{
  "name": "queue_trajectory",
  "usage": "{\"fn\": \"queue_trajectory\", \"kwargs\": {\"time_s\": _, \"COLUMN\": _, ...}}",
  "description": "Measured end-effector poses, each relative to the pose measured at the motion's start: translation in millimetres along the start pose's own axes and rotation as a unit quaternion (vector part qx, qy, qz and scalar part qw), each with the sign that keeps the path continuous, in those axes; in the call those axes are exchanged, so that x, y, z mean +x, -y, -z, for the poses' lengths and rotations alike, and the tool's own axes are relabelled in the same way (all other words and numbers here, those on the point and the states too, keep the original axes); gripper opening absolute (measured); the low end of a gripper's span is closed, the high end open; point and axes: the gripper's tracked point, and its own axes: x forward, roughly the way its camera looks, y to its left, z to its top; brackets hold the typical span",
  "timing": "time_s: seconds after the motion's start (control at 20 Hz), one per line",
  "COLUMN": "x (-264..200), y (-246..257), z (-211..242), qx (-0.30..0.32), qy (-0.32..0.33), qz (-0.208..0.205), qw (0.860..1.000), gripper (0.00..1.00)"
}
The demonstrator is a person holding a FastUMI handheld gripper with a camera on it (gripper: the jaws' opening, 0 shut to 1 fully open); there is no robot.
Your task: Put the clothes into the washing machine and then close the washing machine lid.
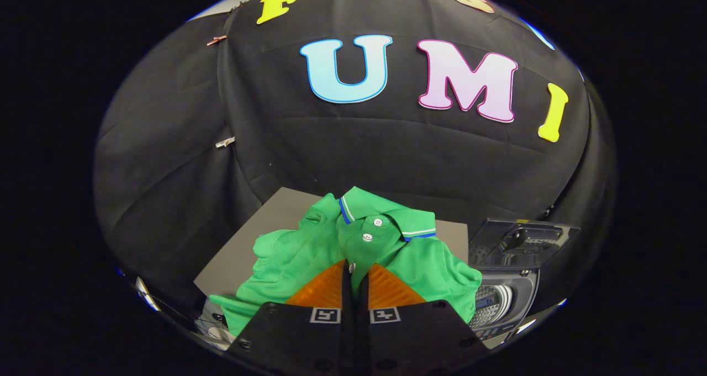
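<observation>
Currently, gripper view: the gripper [356, 271] has its two orange fingers [323, 289] pressed nearly together, only a thin dark slit between them, tips meeting at the button placket of the green shirt [309, 254]. Whether a fold of cloth is actually pinched in that slit cannot be told; the lowest button sits right at the tips, so a pinch is likely but unconfirmed. The shirt lies crumpled just ahead of and under the fingers, on a grey board [281, 210], collar [386, 213] at the far end, body spreading toward the fingers and to both sides. Its long axis runs approx. along the finger direction, collar away, hem near. The washing machine [511, 296] stands to the right of the fingers, just beside the shirt's right edge; the green cloth overlaps the machine's near rim w/o dropping in. The lid [522, 238] is raised, tilted back behind the opening, and the perforated drum [491, 301] shows below it. Key relation for the coming move: the drum opening lies right of the fingers and slightly ahead, close by, so the carry should be short and sideways, w/ a lift enough to clear the rim. Judgement: task is at an early stage, shirt not yet in the drum, lid not yet closed. Risk: trailing sleeves may hang over the rim and block the lid.
</observation>
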Motion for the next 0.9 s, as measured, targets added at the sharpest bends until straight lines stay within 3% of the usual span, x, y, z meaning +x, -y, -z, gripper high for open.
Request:
{"fn": "queue_trajectory", "kwargs": {"time_s": 0.45, "x": -44.2, "y": 95.5, "z": -5.8, "qx": 0.013, "qy": 0.013, "qz": -0.038, "qw": 0.999, "gripper": 0.04}}
{"fn": "queue_trajectory", "kwargs": {"time_s": 0.9, "x": -74.8, "y": 245.9, "z": 9.2, "qx": 0.016, "qy": 0.02, "qz": -0.046, "qw": 0.999, "gripper": 0.04}}
